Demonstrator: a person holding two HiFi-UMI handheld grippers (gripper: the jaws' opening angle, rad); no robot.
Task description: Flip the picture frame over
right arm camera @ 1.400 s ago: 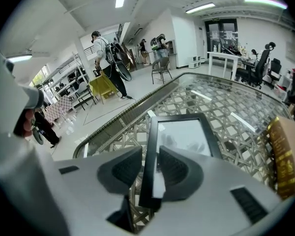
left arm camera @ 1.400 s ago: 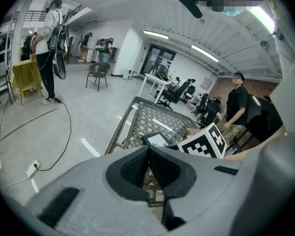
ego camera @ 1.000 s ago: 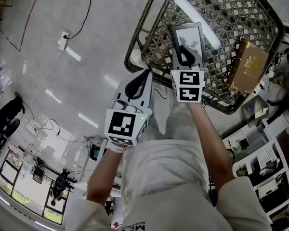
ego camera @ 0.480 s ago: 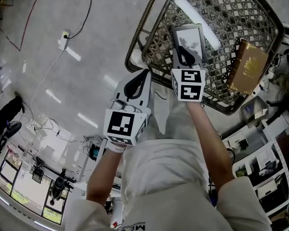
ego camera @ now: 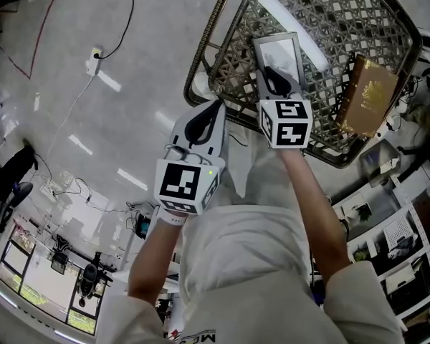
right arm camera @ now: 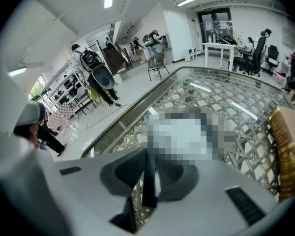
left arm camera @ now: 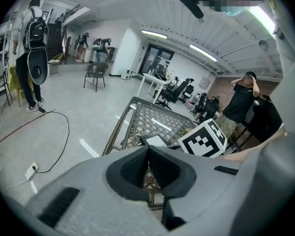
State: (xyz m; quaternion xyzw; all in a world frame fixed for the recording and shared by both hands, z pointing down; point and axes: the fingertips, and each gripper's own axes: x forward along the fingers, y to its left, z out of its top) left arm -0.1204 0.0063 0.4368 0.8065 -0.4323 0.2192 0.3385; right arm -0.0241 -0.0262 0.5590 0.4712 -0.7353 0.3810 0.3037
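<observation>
The right gripper (ego camera: pixel 276 83) is clamped on the near short edge of the picture frame (ego camera: pixel 279 54); in the right gripper view the 2 ribbed dark pads press against a thin, dark, flat slab (right arm camera: pixel 149 181) that stands on edge between them, so the right gripper (right arm camera: pixel 148 156) has the frame pinched tight. The frame is a slim rectangle with a narrow dark border and a pale grey, glossy face; it sits over the near part of the table (ego camera: pixel 344 20), its long side pointing away from the person; whether its far edge rests on the table I cannot tell. The table top is an open woven lattice of tan cane under a reflective sheet, ringed by a dark, rope-like twisted rim.

The left gripper (ego camera: pixel 215 107) hangs off the table's near-left corner, above the shiny grey floor (ego camera: pixel 93 120); in its own view the 2 grooved black pads meet at their tips with nothing between them (left arm camera: pixel 148 154), and the frame (left arm camera: pixel 155 140) shows beyond, just beside the right gripper's black-and-white marker cube (left arm camera: pixel 202 139).

A flat gold-brown rectangular object (ego camera: pixel 369 95) with an embossed pattern lies at the table's right side, well apart from the frame; a thin black cable (ego camera: pixel 125 20) curls across the floor.
</observation>
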